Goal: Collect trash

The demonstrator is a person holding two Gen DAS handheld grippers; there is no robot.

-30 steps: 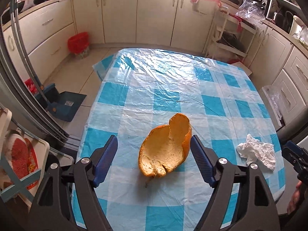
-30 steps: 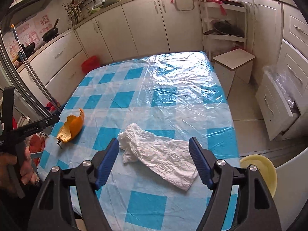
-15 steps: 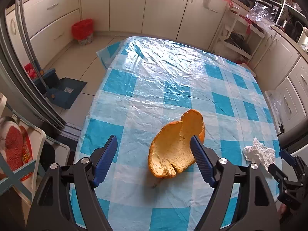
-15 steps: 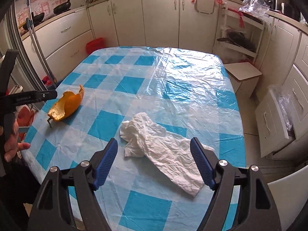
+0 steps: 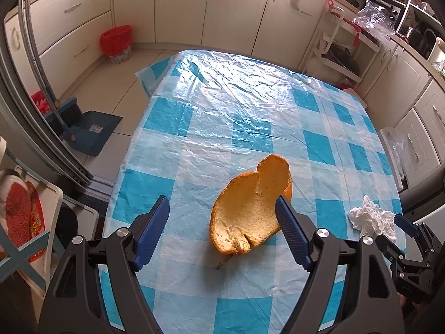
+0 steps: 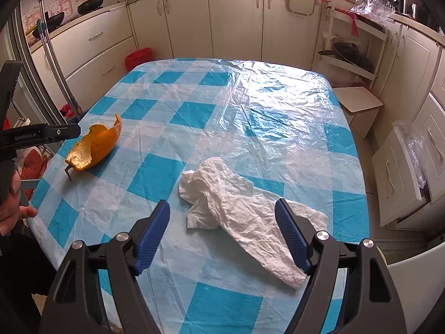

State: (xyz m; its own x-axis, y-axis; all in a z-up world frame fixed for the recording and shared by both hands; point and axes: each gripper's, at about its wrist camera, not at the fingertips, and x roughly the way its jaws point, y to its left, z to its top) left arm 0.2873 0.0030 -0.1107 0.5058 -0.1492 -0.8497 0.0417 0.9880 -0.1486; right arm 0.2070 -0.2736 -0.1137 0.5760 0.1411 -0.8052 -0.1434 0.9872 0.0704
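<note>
A large curved orange peel (image 5: 250, 208) lies on the blue-and-white checked tablecloth (image 5: 222, 128). My left gripper (image 5: 222, 222) hovers over it with its jaws wide apart; the peel sits between the pads, close against the right one, and I cannot tell if it touches. A crumpled white tissue (image 6: 244, 208) lies near the table's front edge, and my right gripper (image 6: 222, 225) is open above it, pads on either side and clear of it. The right wrist view also shows the peel (image 6: 94, 144) at the left, while the left wrist view has the tissue (image 5: 372, 220) at the right.
A red bin (image 5: 116, 43) stands on the floor by the cabinets. A blue dustpan and broom (image 5: 83, 130) rest left of the table. A white shelf rack (image 6: 353, 47) and a small stool (image 6: 358, 103) stand beyond the table's far right corner. A hand (image 6: 12, 208) holds the left gripper.
Both views have rolled slightly. The peel now sits nearer the left gripper's right pad. The right gripper has shifted and sunk a little, so the tissue now lies more centred between its pads.
</note>
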